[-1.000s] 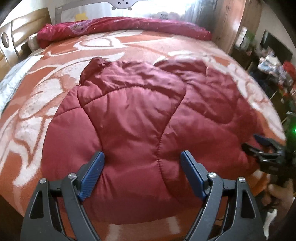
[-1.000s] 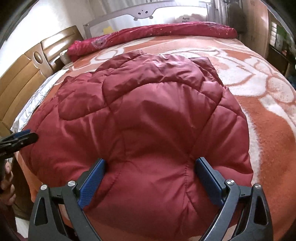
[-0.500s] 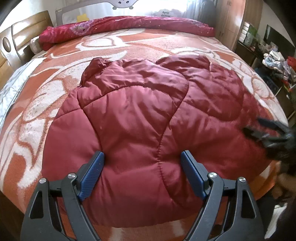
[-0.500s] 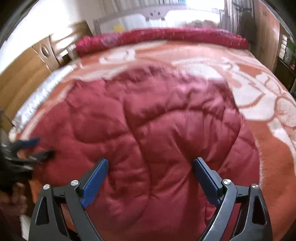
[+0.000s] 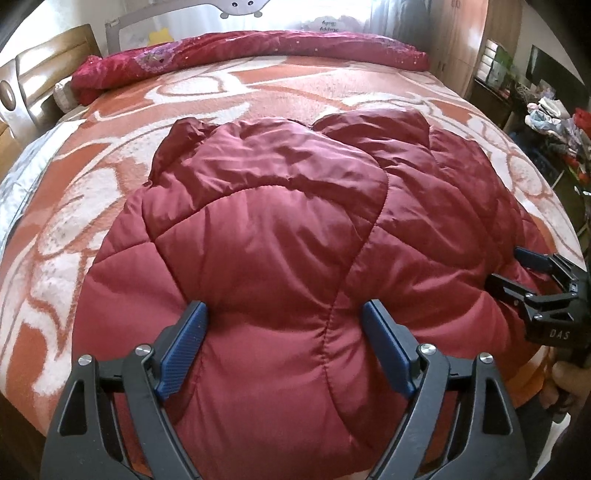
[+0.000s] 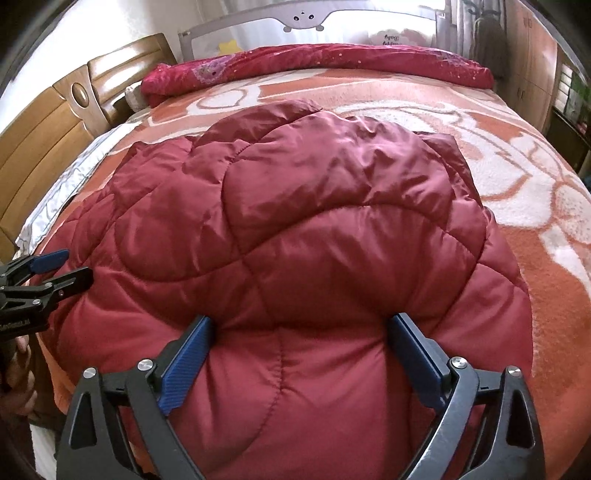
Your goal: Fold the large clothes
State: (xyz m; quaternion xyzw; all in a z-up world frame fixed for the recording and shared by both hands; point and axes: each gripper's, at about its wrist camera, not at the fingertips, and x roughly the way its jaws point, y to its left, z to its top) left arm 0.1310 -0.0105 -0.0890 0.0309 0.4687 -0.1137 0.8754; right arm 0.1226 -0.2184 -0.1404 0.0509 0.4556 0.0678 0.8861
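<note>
A dark red quilted jacket (image 5: 277, 221) lies spread flat on the bed, and it also fills the right wrist view (image 6: 314, 221). My left gripper (image 5: 282, 306) hovers over the jacket's near hem. Its jaws are opening, with puffy fabric bulging between the blue pads (image 5: 184, 343) and no grip on it. My right gripper (image 6: 300, 320) stands open over the hem further right, fabric between its fingers too. Each gripper shows in the other's view: the right gripper (image 5: 504, 266) at the jacket's right edge, the left gripper (image 6: 77, 264) at its left edge.
The bed carries an orange and white blanket (image 5: 258, 99) with a rolled red quilt (image 5: 258, 48) along its far side. A wooden headboard (image 6: 55, 129) stands on the left, a grey bed rail (image 6: 303, 18) at the back, and cluttered shelves (image 5: 554, 122) on the right. A hand (image 5: 565, 384) holds the right gripper.
The right gripper has slid a little sideways along the near hem; its view was blurred half a second ago and is sharp now. The jacket and the left gripper have stayed in place.
</note>
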